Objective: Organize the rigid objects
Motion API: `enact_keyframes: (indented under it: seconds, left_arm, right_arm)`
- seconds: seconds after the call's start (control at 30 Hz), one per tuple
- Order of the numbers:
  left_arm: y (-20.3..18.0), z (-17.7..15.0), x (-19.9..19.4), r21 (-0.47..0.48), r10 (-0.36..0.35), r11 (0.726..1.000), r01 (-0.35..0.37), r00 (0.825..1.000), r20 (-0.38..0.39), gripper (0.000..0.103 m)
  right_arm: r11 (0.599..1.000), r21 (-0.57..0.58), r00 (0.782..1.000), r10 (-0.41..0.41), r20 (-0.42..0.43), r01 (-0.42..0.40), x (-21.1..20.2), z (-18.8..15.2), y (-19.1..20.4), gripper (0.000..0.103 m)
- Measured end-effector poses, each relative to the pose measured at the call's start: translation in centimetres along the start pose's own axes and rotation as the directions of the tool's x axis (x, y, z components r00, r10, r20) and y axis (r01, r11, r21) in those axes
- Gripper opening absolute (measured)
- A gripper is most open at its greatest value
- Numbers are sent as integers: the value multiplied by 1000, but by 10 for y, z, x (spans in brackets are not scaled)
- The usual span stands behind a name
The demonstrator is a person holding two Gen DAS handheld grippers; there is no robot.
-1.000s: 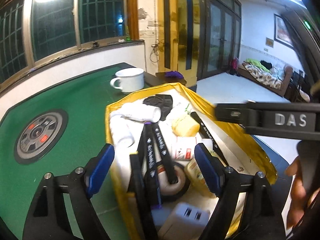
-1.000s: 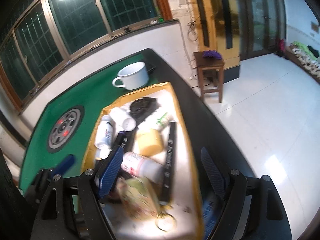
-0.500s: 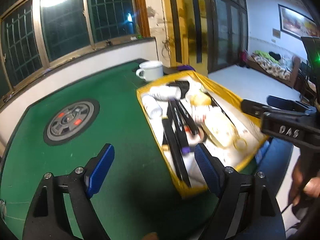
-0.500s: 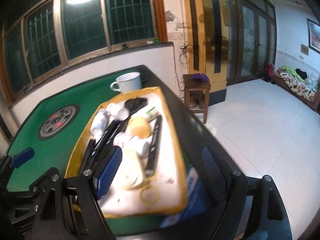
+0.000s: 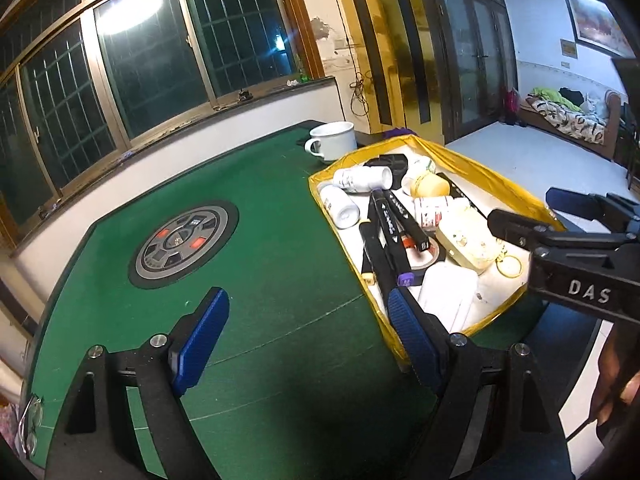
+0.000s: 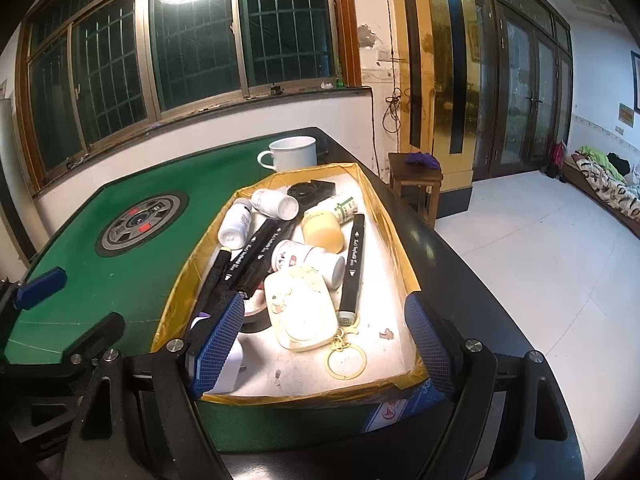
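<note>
Both tongs were released and held nothing: our left gripper [image 5: 304, 334] over green felt at lower centre, our right gripper [image 6: 324, 346] before the yellow-lined tray [image 6: 384, 216] at frame centre. All the small things lay jumbled inside it, none on the felt; whether sorting remained, we could not judge. We counted four black markers [image 6: 354, 260], about four white bottles [image 6: 238, 222], one white mug [image 6: 290, 154].

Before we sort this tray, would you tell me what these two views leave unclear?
- White adapter: right wrist view, half hidden behind the right tongs' blue pad.
- Tape roll: left wrist view, buried under markers.
- Bottle labels: print too small in both views.
- Blue box: under the tray, mostly covered.
</note>
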State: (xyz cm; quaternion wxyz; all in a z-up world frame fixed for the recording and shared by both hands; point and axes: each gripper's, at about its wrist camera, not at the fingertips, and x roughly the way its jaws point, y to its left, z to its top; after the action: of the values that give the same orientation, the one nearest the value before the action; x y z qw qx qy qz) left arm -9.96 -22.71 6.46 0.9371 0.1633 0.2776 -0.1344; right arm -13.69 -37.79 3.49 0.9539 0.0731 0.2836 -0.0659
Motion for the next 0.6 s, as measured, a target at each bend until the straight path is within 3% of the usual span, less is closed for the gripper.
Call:
enact_keyframes:
  seconds: [0.6]
  left_arm:
    - [0,-13,15,0,-30,1000,30,998,-58,83]
  right_arm:
    - [1000,-29,1000,-11,-18,11,7,-2,10,78]
